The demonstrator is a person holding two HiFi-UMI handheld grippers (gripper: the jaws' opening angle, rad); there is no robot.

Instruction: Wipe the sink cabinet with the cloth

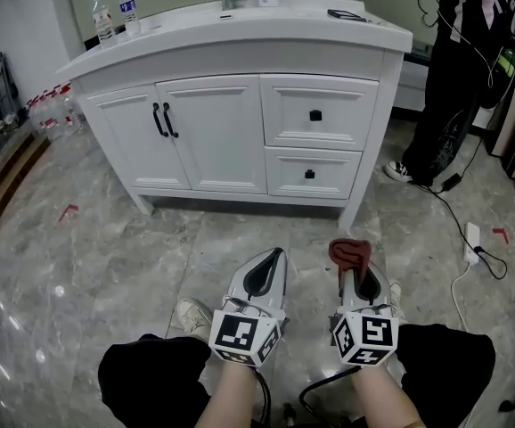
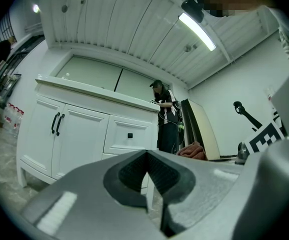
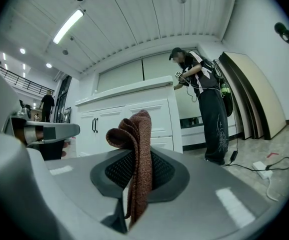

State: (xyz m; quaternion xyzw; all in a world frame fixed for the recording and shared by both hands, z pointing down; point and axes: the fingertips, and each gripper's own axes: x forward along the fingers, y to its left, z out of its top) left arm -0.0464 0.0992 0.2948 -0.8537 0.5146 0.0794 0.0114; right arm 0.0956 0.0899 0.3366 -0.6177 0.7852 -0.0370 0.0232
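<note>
Right gripper [image 1: 357,273]: jaws pinched on the cloth [image 1: 350,251]. It is a folded rust-brown knit rag, and its loose loop stands up past the tips. Left gripper [image 1: 273,262]: jaws closed tip to tip, nothing between them. Both are low and side by side over the grey marbled floor [image 1: 106,239].

Sink cabinet [image 1: 240,132] is straight ahead, well apart from both grippers. Its long axis runs left to right across the view. The right gripper has the cloth and faces the drawer side.

Judgement: the next move is a forward carry, with the cloth raised to a front panel or the top.

Cabinet: white, smooth painted panels, glossy top, 2 doors with black bar handles [image 1: 165,119], and 2 drawers with small black knobs. Cloth looks soft, with a coarse weave.

A person [image 1: 458,69] stands at the cabinet's right end.
</note>
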